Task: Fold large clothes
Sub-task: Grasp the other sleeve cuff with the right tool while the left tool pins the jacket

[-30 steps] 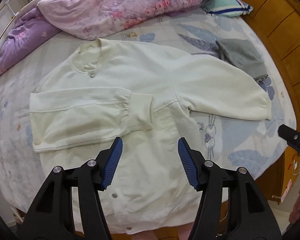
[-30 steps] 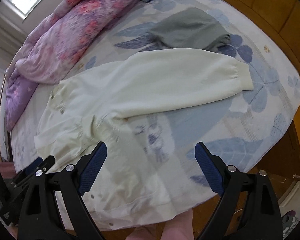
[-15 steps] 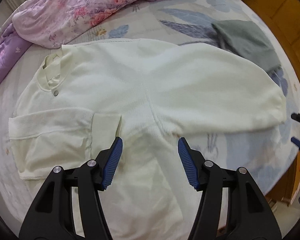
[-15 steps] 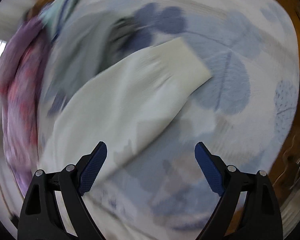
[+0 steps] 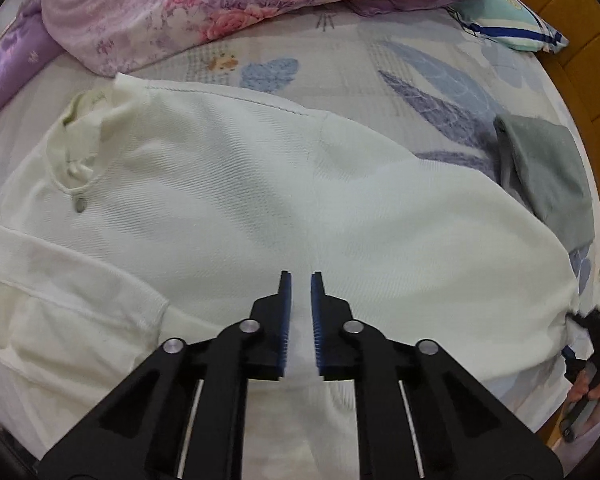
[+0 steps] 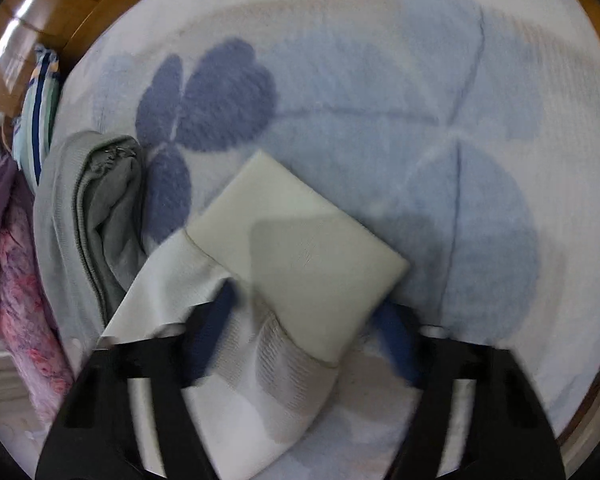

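A cream button-up jacket (image 5: 228, 200) lies flat on the bed, its left sleeve folded across the body (image 5: 72, 304). My left gripper (image 5: 300, 280) sits low over the jacket near the right armpit, jaws nearly closed, with fabric between the pads. The right sleeve stretches toward the bed's right edge. In the right wrist view, my right gripper (image 6: 308, 320) is open, its blue pads (image 6: 216, 316) on either side of the sleeve just behind the cuff (image 6: 300, 236). The right gripper also shows in the left wrist view (image 5: 592, 344) at the sleeve end.
A folded grey garment (image 5: 548, 180) lies right of the jacket, also in the right wrist view (image 6: 88, 216). A purple floral quilt (image 5: 228, 4) is piled at the back. A striped pillow (image 5: 512, 28) and a wooden bed frame (image 5: 580, 12) are at the right.
My left gripper moved down onto the jacket and closed its jaws from wide open. My right gripper moved in onto the right sleeve cuff and straddles it.
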Available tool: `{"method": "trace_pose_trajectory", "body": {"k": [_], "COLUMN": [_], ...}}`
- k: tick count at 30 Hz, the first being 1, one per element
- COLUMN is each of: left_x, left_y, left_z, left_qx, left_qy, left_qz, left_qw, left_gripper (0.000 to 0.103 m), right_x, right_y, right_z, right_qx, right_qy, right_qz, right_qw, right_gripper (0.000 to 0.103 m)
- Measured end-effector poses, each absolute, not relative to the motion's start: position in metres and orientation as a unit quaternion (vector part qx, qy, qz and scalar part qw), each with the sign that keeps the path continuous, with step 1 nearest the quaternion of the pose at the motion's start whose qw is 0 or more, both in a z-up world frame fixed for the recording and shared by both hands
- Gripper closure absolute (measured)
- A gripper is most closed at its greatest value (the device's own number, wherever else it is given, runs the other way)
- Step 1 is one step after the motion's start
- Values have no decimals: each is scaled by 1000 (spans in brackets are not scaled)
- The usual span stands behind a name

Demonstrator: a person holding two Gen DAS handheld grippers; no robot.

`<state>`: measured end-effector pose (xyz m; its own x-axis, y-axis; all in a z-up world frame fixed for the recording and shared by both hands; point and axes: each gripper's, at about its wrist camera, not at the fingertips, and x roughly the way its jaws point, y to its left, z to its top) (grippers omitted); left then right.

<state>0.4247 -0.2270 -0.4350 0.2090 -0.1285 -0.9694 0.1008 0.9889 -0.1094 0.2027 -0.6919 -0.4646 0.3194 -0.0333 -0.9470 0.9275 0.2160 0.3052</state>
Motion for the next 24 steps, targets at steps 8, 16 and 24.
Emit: {"method": "trace_pose_trajectory", "body": {"k": [8, 16, 24], "left_x": [434, 440, 449], "left_y": [-231, -242, -241], "left_z": [-486, -492, -503], "left_qx": [-25, -1, -4], "left_qy": [653, 660, 670], "left_qz": [-73, -109, -119], "left_qw": [754, 744, 733], "left_gripper": [101, 103, 103], "right_x": [220, 276, 349], "right_y": [-683, -627, -512], "right_z": [-359, -241, -133], "right_qx": [445, 352, 282], "right_qy": [373, 306, 253], "right_qz": [-319, -235, -100], "right_qw": [749, 853, 920], "right_gripper": [95, 95, 95]}}
